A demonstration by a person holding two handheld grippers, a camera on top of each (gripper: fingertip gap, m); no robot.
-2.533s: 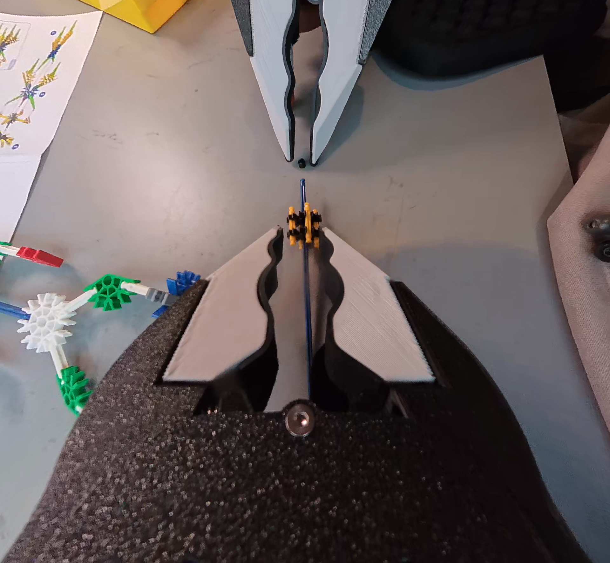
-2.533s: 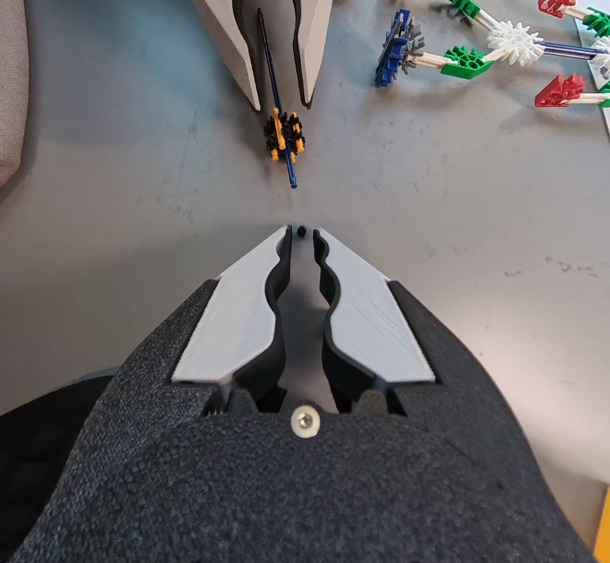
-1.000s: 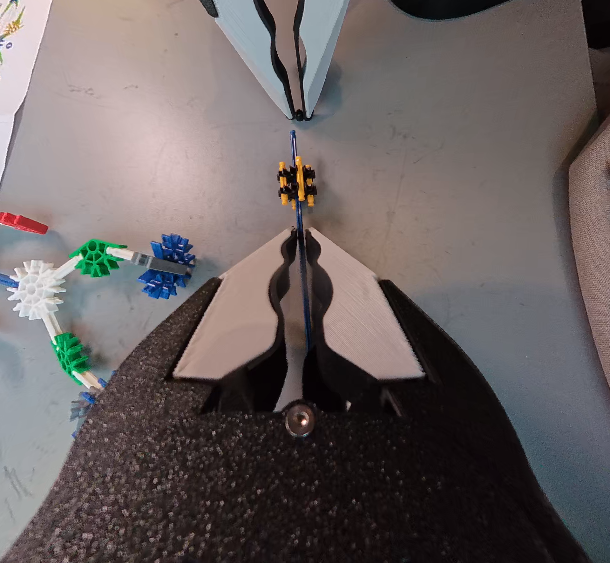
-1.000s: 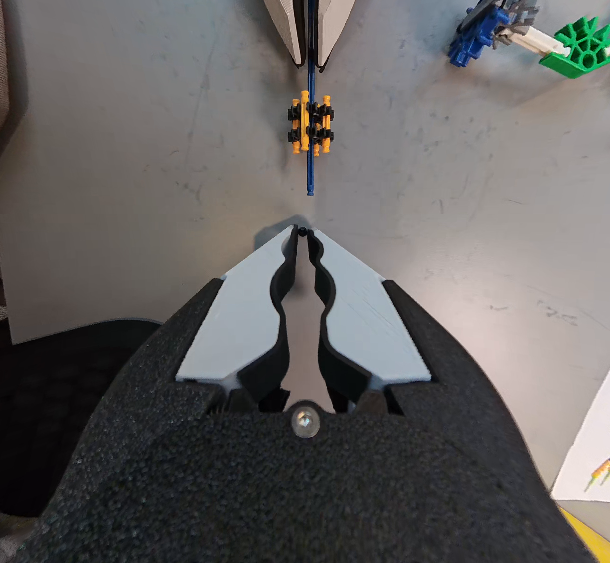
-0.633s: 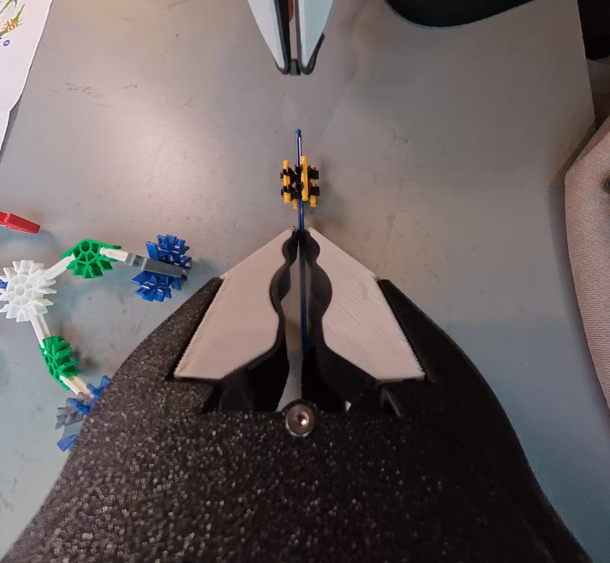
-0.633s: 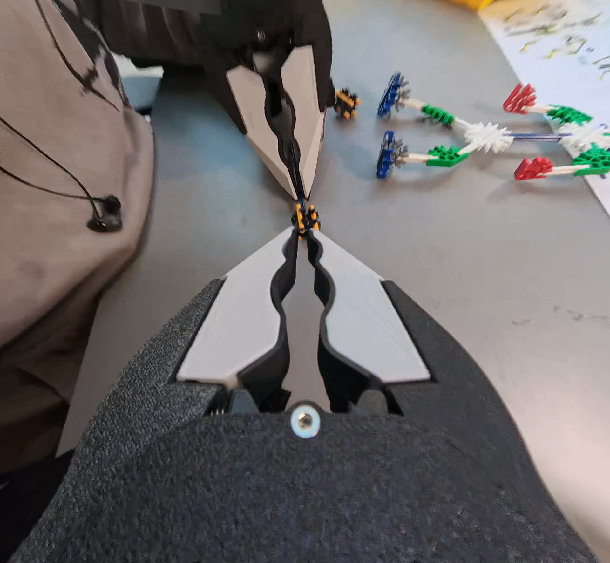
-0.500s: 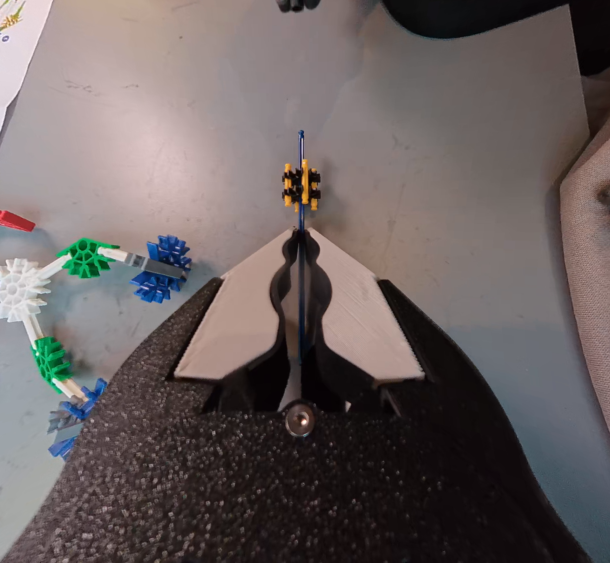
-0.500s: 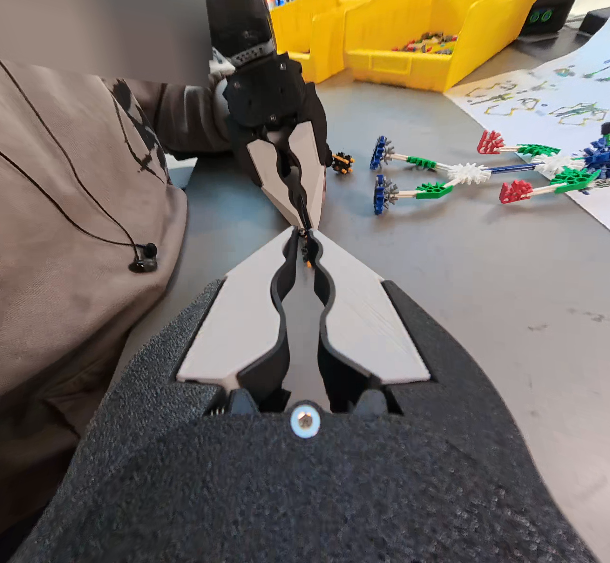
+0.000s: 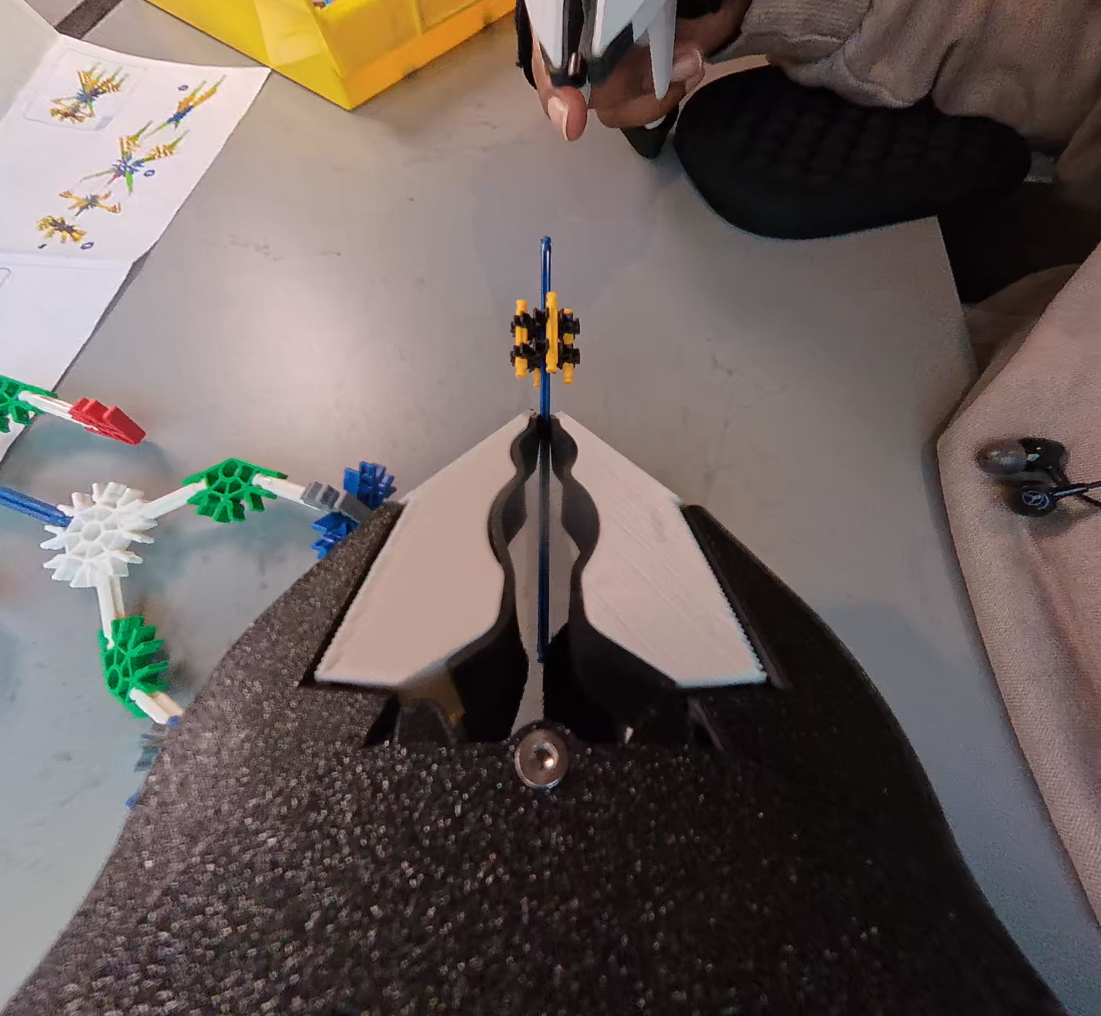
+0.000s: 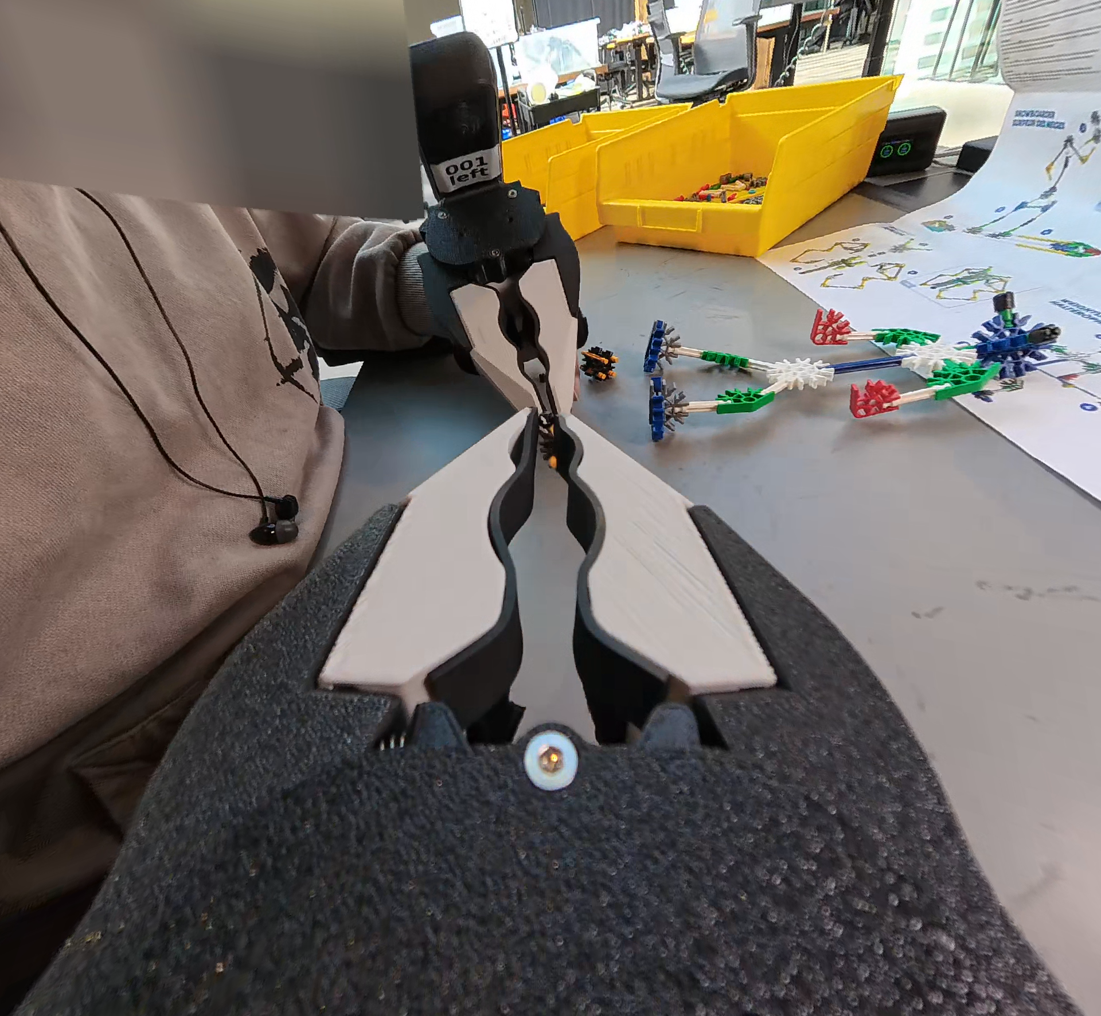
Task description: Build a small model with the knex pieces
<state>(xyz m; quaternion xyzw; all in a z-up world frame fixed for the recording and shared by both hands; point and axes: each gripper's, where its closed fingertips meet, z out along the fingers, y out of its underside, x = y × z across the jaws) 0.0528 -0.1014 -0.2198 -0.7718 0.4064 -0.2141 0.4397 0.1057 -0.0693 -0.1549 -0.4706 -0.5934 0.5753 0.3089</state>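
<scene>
My left gripper (image 9: 543,418) is shut on a thin blue rod (image 9: 544,272) that points forward, a little above the grey table (image 9: 745,392). A small yellow-and-black spiky cluster (image 9: 545,339) sits on the rod just past the fingertips. My right gripper (image 10: 547,415) faces the left gripper (image 10: 549,400) tip to tip, and the cluster (image 10: 548,444) shows through its narrow gap. In the left wrist view the right gripper (image 9: 571,71) hangs raised beyond the rod's free end, jaws nearly together, a small dark piece at the tips, a hand under it.
Yellow bins (image 10: 745,177) of loose parts stand at the back, one also in the left wrist view (image 9: 333,34). An instruction sheet (image 9: 89,165) and a white, green, blue and red rod model (image 10: 798,371) lie on the table. A second spiky cluster (image 10: 599,363) lies by the left gripper. A person's beige sleeve (image 9: 1042,600) borders the table. The gap from one gripper's tips to the other's is roughly 10 centimetres.
Both grippers closed since 2.5 s ago, left on the rod, right on a small black bead. The right gripper then lifted away from the rod's tip and tilted up. The left holds still.
</scene>
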